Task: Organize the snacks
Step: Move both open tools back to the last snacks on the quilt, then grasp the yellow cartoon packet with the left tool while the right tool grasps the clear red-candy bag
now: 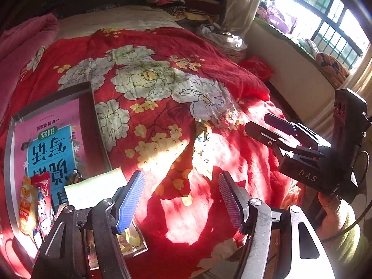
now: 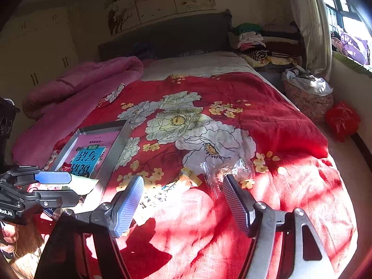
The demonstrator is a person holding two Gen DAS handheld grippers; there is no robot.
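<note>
A grey metal tray [image 1: 98, 130] [image 2: 117, 146] lies on the red flowered bedspread at the left, with a pink and blue book [image 1: 53, 144] [image 2: 93, 153] in it. An orange packet [image 1: 26, 209] and a red packet [image 1: 43, 197] lie at the tray's near end. A clear plastic packet [image 1: 225, 116] [image 2: 232, 169] and a sunlit yellow-white packet [image 1: 202, 146] [image 2: 162, 190] lie loose on the bedspread. My left gripper [image 1: 180, 200] [image 2: 69, 187] hovers open by the tray's corner, holding nothing. My right gripper [image 2: 182, 203] [image 1: 255, 123] is open and empty, close in front of the two loose packets.
A pale green sheet [image 1: 93, 188] [image 2: 86, 183] rests on the tray's near corner. A pink quilt [image 2: 76, 81] is bunched at the far left. A clothes pile [image 2: 251, 39], a basket [image 2: 307, 100] and a red bag [image 2: 341, 118] stand along the bed's right side.
</note>
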